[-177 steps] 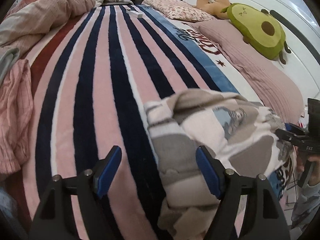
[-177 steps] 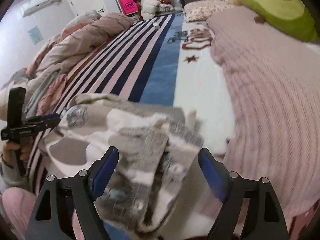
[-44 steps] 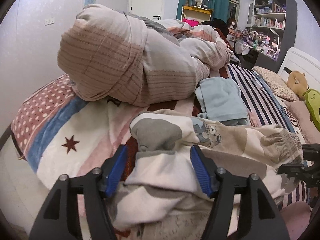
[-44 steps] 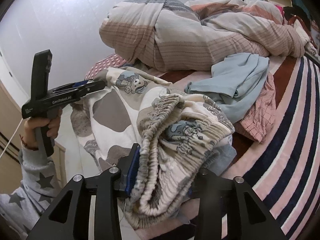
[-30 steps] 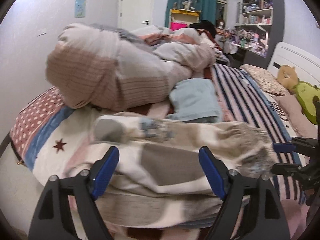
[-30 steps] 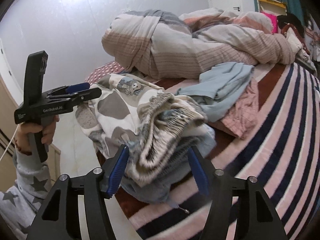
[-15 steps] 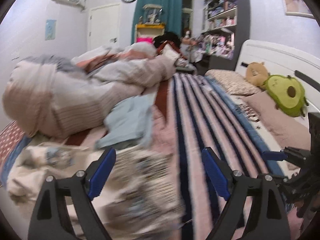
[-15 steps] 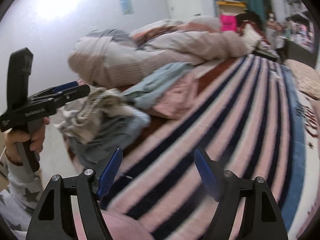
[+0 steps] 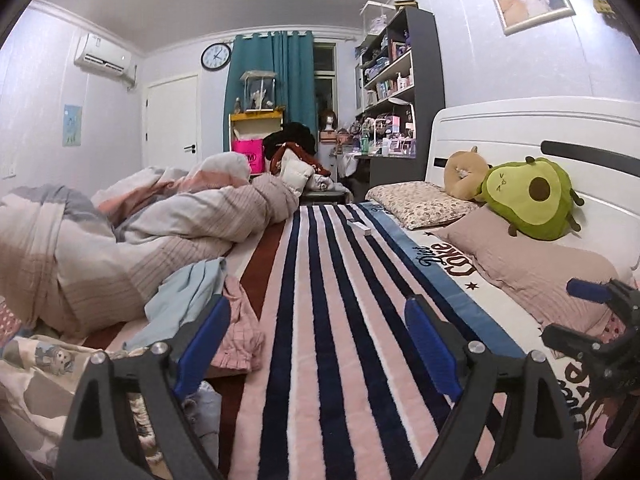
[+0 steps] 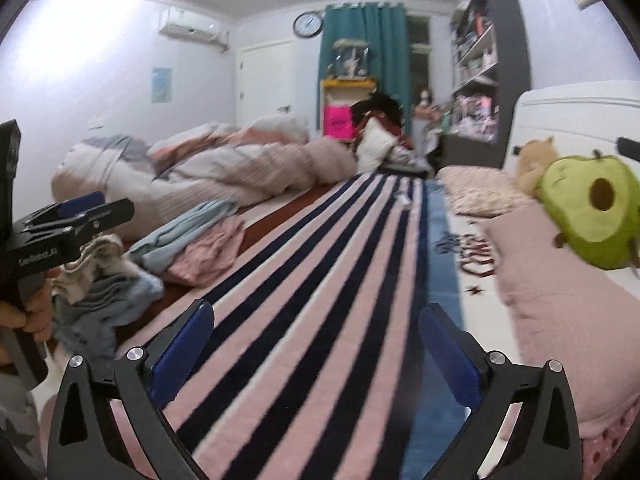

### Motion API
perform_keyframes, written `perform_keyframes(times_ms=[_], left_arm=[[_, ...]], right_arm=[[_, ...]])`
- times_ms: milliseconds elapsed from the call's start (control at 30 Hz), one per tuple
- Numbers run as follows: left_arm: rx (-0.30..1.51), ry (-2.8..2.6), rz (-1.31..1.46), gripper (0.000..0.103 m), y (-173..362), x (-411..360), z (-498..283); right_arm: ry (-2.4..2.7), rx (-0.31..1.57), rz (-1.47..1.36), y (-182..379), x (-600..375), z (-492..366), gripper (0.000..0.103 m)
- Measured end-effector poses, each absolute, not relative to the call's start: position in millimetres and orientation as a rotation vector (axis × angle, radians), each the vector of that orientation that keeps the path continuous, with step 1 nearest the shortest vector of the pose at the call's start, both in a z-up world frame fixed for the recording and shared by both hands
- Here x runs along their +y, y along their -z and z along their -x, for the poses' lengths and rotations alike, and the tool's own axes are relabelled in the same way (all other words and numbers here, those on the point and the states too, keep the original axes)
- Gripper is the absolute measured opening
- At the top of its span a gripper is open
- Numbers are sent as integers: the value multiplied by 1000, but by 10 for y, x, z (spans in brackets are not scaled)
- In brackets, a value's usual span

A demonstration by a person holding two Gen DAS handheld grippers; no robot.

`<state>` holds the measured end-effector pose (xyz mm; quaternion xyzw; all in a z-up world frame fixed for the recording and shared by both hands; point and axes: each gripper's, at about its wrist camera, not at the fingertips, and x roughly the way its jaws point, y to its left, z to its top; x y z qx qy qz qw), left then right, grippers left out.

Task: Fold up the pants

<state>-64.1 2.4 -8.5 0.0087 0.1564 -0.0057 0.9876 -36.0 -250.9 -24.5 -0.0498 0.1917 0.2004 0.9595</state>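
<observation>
Both grippers, left gripper (image 9: 316, 344) and right gripper (image 10: 316, 344), are now hanging apart and empty, having let go; the folded pants (image 9: 36, 372) are lying left of the left gripper, suggesting this pair is finished.

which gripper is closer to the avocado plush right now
Right. The right gripper hangs open over the striped blanket with the avocado plush close on its right. The left gripper, also open, sits farther toward the clothes pile side.
</observation>
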Motion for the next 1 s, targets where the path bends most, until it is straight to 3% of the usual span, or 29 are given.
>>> perform_keyframes(times_ms=[1000], left_arm=[[278, 60, 16, 91, 10, 148, 837]], right_arm=[[-355, 361, 87, 142, -2579, 755, 102]])
